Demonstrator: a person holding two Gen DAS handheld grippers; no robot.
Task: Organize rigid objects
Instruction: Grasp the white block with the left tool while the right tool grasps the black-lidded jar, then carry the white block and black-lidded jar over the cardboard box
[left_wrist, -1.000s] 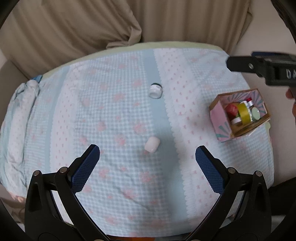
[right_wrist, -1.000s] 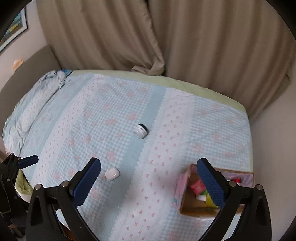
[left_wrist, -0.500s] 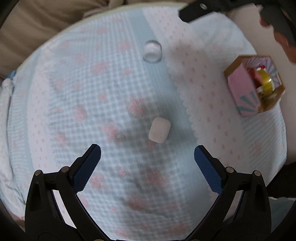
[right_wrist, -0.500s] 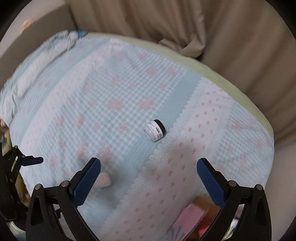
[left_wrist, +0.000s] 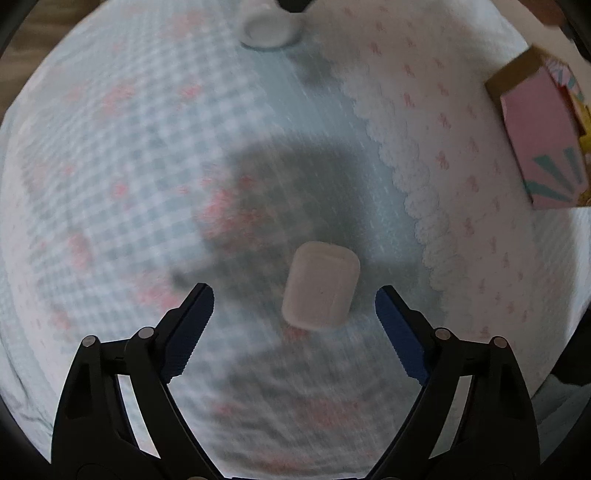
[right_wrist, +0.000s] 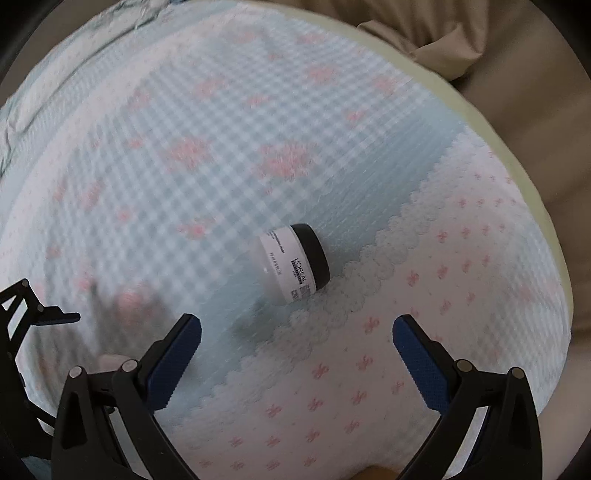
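Left wrist view. The left gripper (left_wrist: 294, 291) is shown spread wide above a bed covered by a quilted bedspread (left_wrist: 129, 155) printed in pale blue checks with pink flowers. A small white case (left_wrist: 320, 285) with rounded corners lies flat on the bedspread, framed between the two blue finger pads (left_wrist: 192, 325) but touched by neither. A dark shadow is cast on the cloth just beyond the case. At the top edge, the white jar (left_wrist: 266, 26) is seen, blurred and partly cut off by a dark shape above it. At the right edge, well apart from the case, a pink cardboard box (left_wrist: 539, 133) with teal rays on its side stands on the white, bow-printed part of the bedspread; a yellow item inside it is only partly visible.

Right wrist view. The right gripper (right_wrist: 296, 330) is likewise shown spread open, with nothing between its pads (right_wrist: 419, 354). The jar (right_wrist: 293, 264), white with a black lid and a printed label, lies on its side on the blue strip of the bedspread (right_wrist: 184, 122), just beside the scalloped border of the white part. It sits ahead of the fingertips and apart from them. The left gripper (right_wrist: 40, 314) enters at the left edge, and a pale corner of the case (right_wrist: 110, 360) shows behind the near finger. Beige curtains (right_wrist: 517, 74) hang beyond the bed.
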